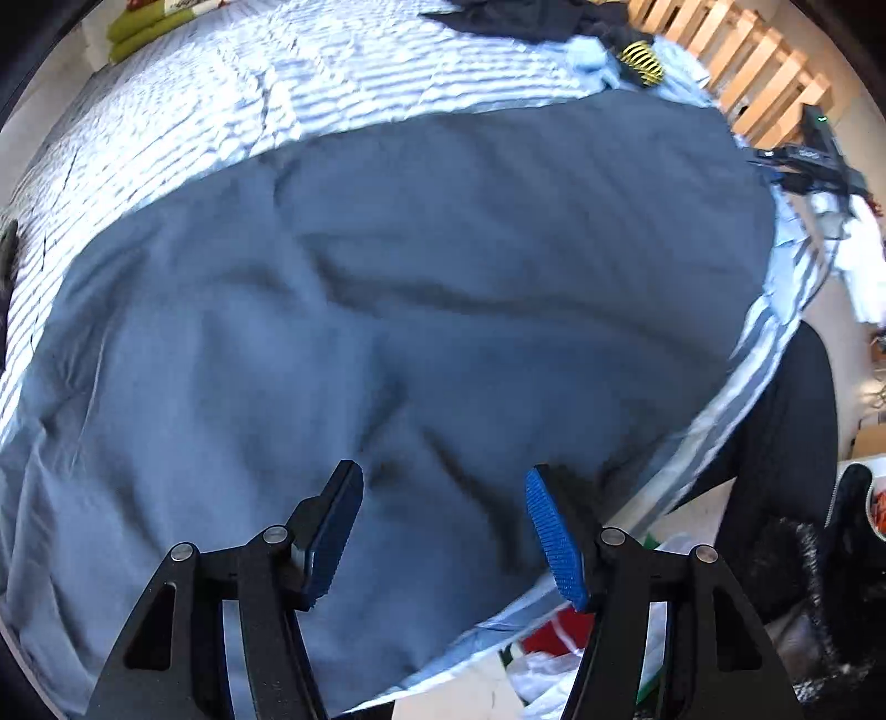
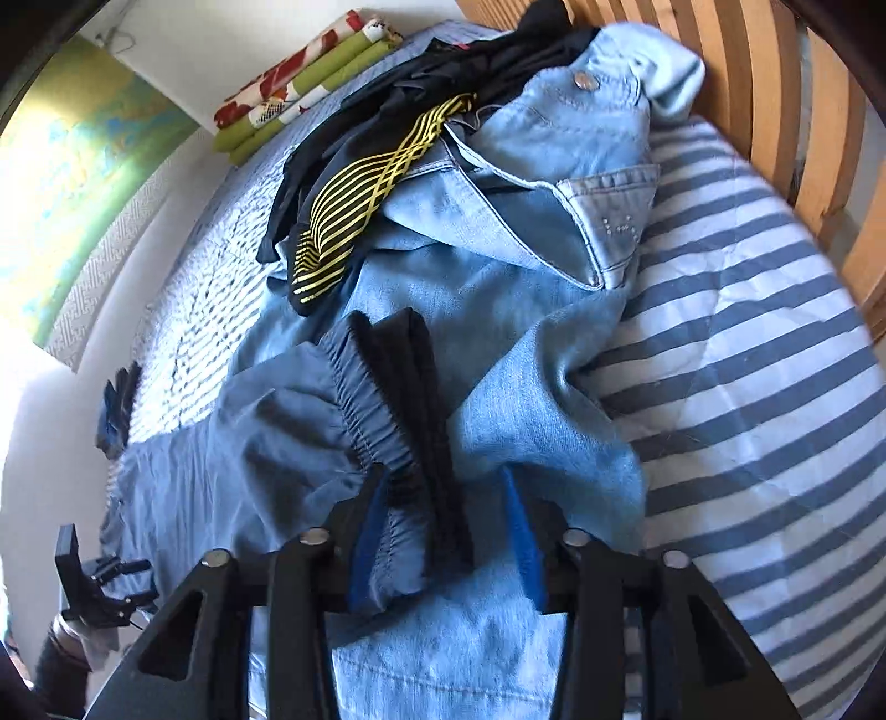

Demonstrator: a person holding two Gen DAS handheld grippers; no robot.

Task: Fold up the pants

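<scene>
The right gripper (image 2: 443, 531), jaws spread, straddles the elastic waistband (image 2: 382, 421) of the slate-blue pants (image 1: 415, 310) at lower centre, positioned to pinch. The left gripper (image 1: 443, 537), also spread and empty, hovers over the flattened legs.

bed: striped cover (image 2: 747, 310) | headboard: wooden slats (image 2: 775, 83) | wall: white (image 2: 183, 50) | sunlit

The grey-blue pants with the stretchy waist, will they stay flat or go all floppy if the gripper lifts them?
Probably floppy: the grey-blue pants look thin and already wrinkle. The elastic waistband sits bunched, so it would likely scrunch between the open right gripper fingers. Likely light too.
</scene>
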